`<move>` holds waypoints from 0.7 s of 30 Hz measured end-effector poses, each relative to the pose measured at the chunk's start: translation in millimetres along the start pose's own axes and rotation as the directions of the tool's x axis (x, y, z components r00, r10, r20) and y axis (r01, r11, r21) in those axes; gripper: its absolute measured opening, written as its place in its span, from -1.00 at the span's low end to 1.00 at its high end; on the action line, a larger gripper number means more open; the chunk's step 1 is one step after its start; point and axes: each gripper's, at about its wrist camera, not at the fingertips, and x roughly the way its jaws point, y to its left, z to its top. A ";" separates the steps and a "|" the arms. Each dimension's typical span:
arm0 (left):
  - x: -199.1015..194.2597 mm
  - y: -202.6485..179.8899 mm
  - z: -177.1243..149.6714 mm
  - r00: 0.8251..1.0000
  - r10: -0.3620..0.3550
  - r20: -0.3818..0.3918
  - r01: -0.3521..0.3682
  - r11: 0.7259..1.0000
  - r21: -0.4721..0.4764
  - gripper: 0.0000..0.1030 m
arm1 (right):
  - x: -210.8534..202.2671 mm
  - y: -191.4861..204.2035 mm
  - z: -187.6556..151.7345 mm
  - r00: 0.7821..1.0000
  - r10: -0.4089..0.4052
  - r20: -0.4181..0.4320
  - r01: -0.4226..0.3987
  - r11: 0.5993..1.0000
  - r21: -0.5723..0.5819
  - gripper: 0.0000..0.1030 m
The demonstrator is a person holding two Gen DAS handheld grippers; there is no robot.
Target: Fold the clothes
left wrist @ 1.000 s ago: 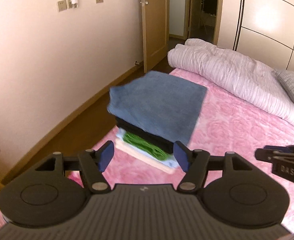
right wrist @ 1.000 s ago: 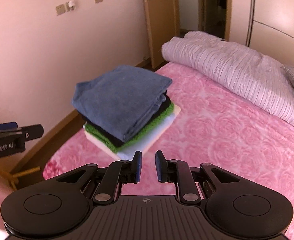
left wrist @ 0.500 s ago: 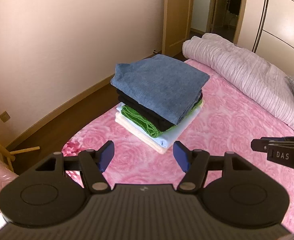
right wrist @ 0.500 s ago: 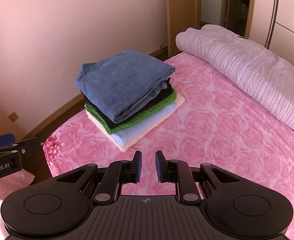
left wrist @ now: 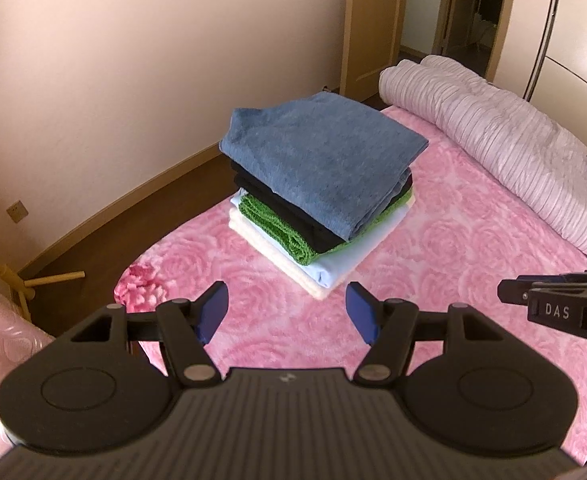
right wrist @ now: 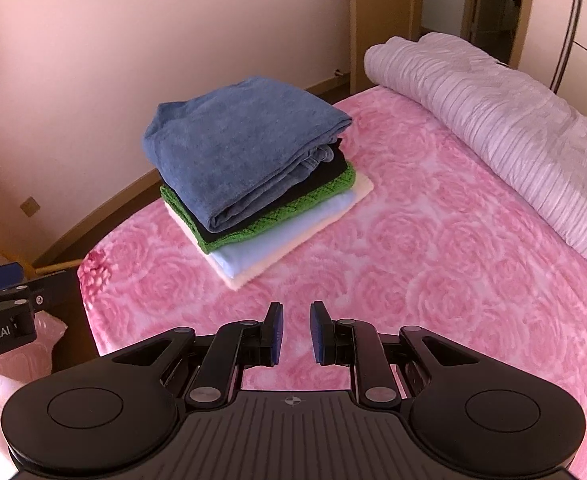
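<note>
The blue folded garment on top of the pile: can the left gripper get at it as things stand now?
Probably yes. The left gripper is open and empty, the blue folded garment lies uncovered on top of the pile straight ahead, and only bare pink bedspread lies between them. The right gripper stays off to the side.

Pink rose-patterned bed (left wrist: 473,240) — folded clothes stack (left wrist: 321,184), striped duvet (left wrist: 505,140)

I count five folded garments (left wrist: 321,168) in one stack. One rolled duvet (left wrist: 505,136) lies beyond. I hold two grippers.
</note>
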 end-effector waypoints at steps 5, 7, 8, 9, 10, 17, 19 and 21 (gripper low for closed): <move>12.5 -5.9 5.3 1.000 0.012 -0.021 -0.013 1.000 -0.026 0.19 | 13.4 -5.2 7.7 1.000 0.017 -0.024 -0.017 1.000 -0.021 -0.65; 16.0 -6.6 7.2 0.999 0.020 -0.026 -0.021 0.999 -0.034 0.19 | 17.7 -7.7 10.7 0.999 0.022 -0.033 -0.023 0.999 -0.025 -0.65; 17.4 -7.0 7.9 0.999 0.023 -0.028 -0.024 0.999 -0.037 0.19 | 19.9 -8.9 12.3 0.999 0.024 -0.037 -0.025 0.999 -0.026 -0.65; 19.2 -7.1 8.3 0.999 0.025 -0.031 -0.026 0.999 -0.038 0.19 | 21.9 -10.3 13.8 0.999 0.027 -0.041 -0.028 0.999 -0.026 -0.65; 21.1 -7.2 8.6 0.999 0.027 -0.034 -0.028 0.999 -0.040 0.19 | 23.7 -11.5 15.0 0.999 0.030 -0.045 -0.031 0.999 -0.025 -0.65; 34.6 -6.6 13.0 0.998 0.032 -0.059 -0.035 0.998 -0.046 0.19 | 35.1 -14.0 22.5 0.997 0.044 -0.069 -0.046 0.999 -0.018 -0.65; 37.5 -6.3 14.9 0.998 0.030 -0.063 -0.033 0.998 -0.048 0.19 | 37.1 -13.4 24.8 0.996 0.045 -0.071 -0.047 0.999 -0.022 -0.65; 40.6 -6.1 16.8 0.997 0.029 -0.068 -0.032 0.998 -0.049 0.19 | 39.0 -12.6 27.1 0.996 0.045 -0.073 -0.047 0.999 -0.024 -0.65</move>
